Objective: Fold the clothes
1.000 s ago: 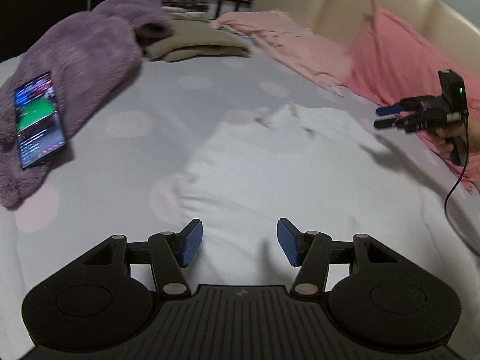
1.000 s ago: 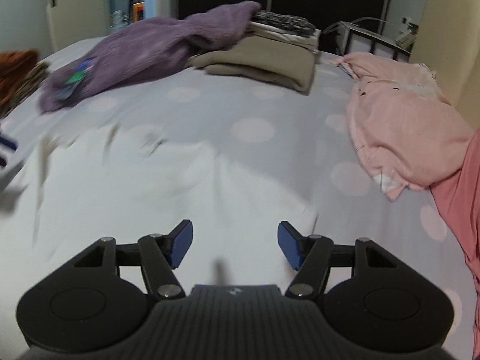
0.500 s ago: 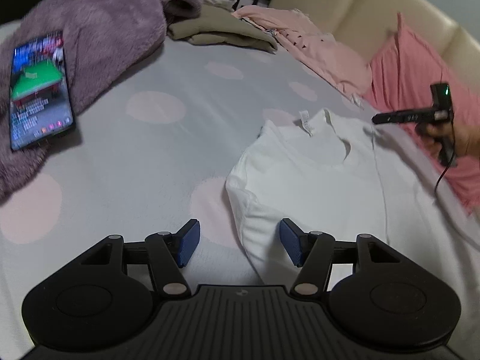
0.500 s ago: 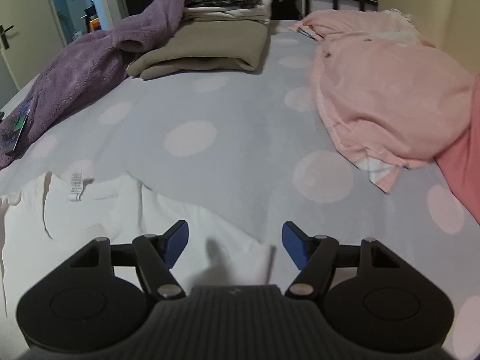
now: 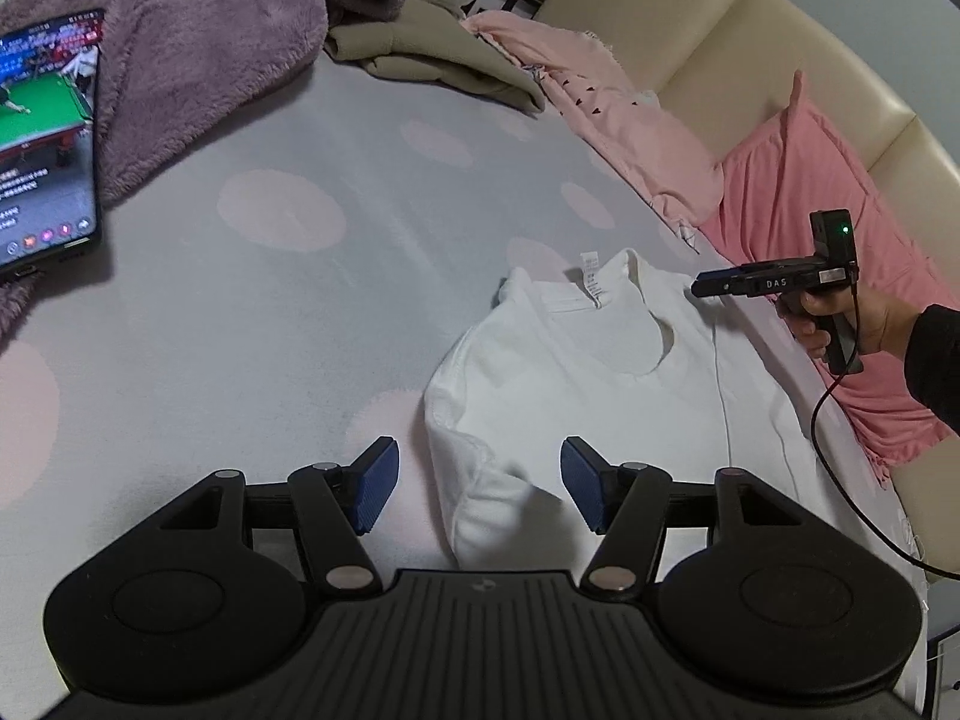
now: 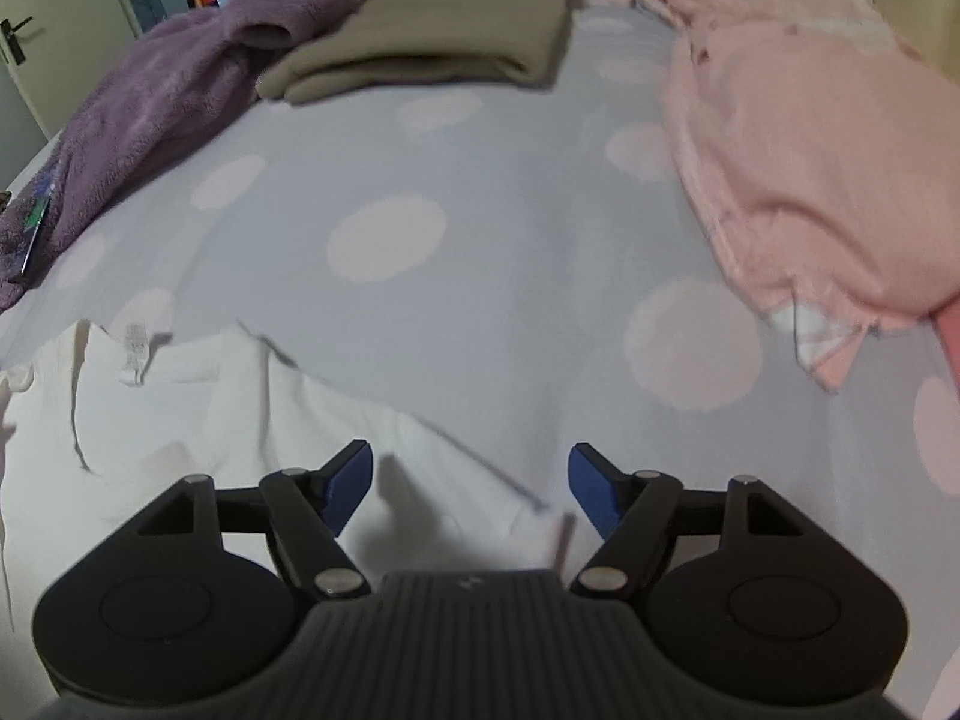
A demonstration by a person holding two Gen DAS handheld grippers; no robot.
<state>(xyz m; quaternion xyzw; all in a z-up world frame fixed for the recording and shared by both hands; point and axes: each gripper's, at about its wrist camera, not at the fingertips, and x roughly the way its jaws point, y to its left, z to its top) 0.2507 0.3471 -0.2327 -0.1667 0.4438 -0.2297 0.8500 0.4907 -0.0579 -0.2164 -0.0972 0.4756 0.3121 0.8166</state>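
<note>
The bed (image 5: 300, 312), under a grey sheet with pale pink dots, carries everything. A white T-shirt (image 5: 576, 372) lies flat on its near right part, neck and label toward the far side, its left sleeve edge rucked into a small ridge.

A purple fleece (image 5: 198, 54) is heaped at the far left, a pink garment (image 6: 798, 180) at the far right, and a folded beige pile (image 6: 432, 42) sits at the far middle. A phone (image 5: 45, 138) with its screen lit rests on the fleece.

The left gripper (image 5: 480, 486) hangs with its jaws spread wide over the shirt's left sleeve, holding nothing. The right gripper (image 6: 468, 486) is likewise spread and empty, above the shirt's right shoulder and sleeve edge.

Risks, as I judge them:
- The shirt is thin and lies on a soft sheet, so a low pinch could take the sheet along with it and drag the bedding.
- A pinch on the top layer alone would let the lower layer lag, leaving a crooked fold.
- The rucked left sleeve, if carried over as it lies, would be creased into the fold.
- The right-wrist view is blurred, so how well that gripper lines up with the hem cannot be told.
- The right gripper's cable (image 5: 840, 480) trails near the shirt and might snag the cloth.
</note>
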